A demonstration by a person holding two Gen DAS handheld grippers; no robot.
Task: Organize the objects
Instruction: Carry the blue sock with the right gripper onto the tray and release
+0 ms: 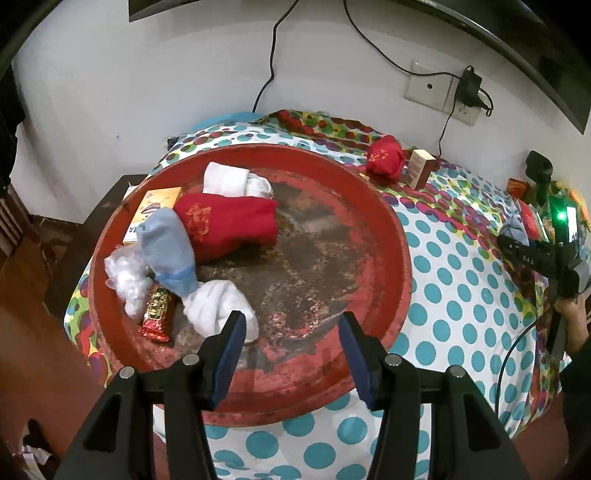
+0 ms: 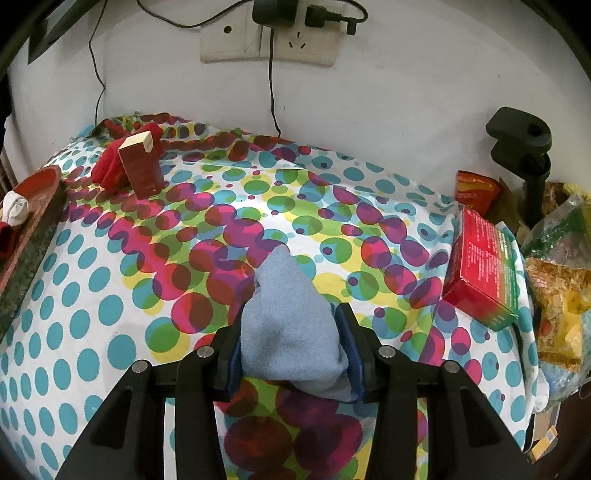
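Observation:
A round red tray (image 1: 391, 236) lies on the dotted cloth and holds a red sock bundle (image 1: 229, 225), a blue sock bundle (image 1: 168, 247), two white sock bundles (image 1: 221, 306), a yellow box (image 1: 155, 206), a crumpled clear bag (image 1: 125, 277) and a red-gold wrapper (image 1: 157, 314). My left gripper (image 1: 291, 354) is open and empty above the tray's near rim. My right gripper (image 2: 291, 347) is shut on a light blue sock bundle (image 2: 288, 325) above the cloth. A red sock bundle (image 2: 110, 166) and a brown box (image 2: 142, 168) sit at the far left, next to the tray's edge (image 2: 33, 229).
A red and green box (image 2: 484, 269), snack bags (image 2: 557, 295) and a black clamp stand (image 2: 524, 147) crowd the table's right side. Wall sockets with cables (image 2: 269, 33) are behind. The right gripper with its holder's hand (image 1: 546, 258) shows at the right in the left wrist view.

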